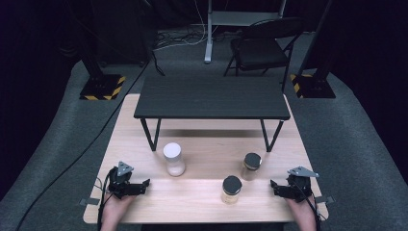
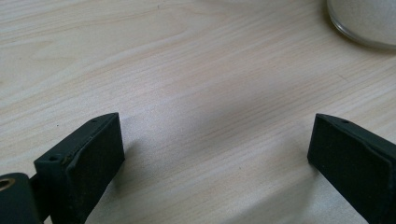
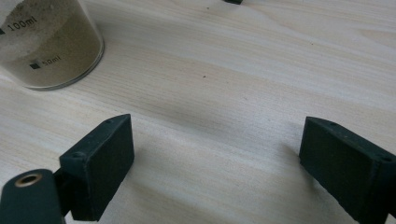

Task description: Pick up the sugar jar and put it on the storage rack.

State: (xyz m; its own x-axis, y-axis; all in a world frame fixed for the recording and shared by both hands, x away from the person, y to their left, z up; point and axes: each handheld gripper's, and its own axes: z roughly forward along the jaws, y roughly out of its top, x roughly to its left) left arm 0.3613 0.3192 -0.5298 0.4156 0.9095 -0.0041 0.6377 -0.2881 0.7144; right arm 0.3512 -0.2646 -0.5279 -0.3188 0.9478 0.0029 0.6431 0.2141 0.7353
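A person sits at a light wooden table (image 1: 202,192), holding a two-jaw gripper in each hand, both low at the near edge and pointing inward toward each other. The left gripper (image 1: 144,185) has its jaws spread wide with nothing between them; in the left gripper view bare wood lies between the jaws, and the base of a white-lidded jar (image 1: 173,159) of pale powder shows ahead and to the right of them, well apart. The right gripper (image 1: 273,186) is likewise wide open and empty. Ahead of its jaws stands a black-lidded jar (image 1: 231,189) of tan, sand-like grains, the nearest thing to either gripper; in the right gripper view its lower wall, printed with volume marks, sits ahead and to the left of the jaws, not yet between them. A second black-lidded jar (image 1: 251,166) with similar contents stands just beyond the first, farther from the person and slightly toward the right gripper's side. Past all three jars a low black shelf (image 1: 211,98) on thin legs stands on the table, its top bare. Beyond the table are a grey carpet and a folding chair (image 1: 262,45). The work seems to be at its very start: all jars stand upright and untouched, and both grippers appear poised to reach. The next move likely calls for bringing one gripper forward until its open jaws straddle a jar's body, level and centred, before closing gently enough not to tip the glass.
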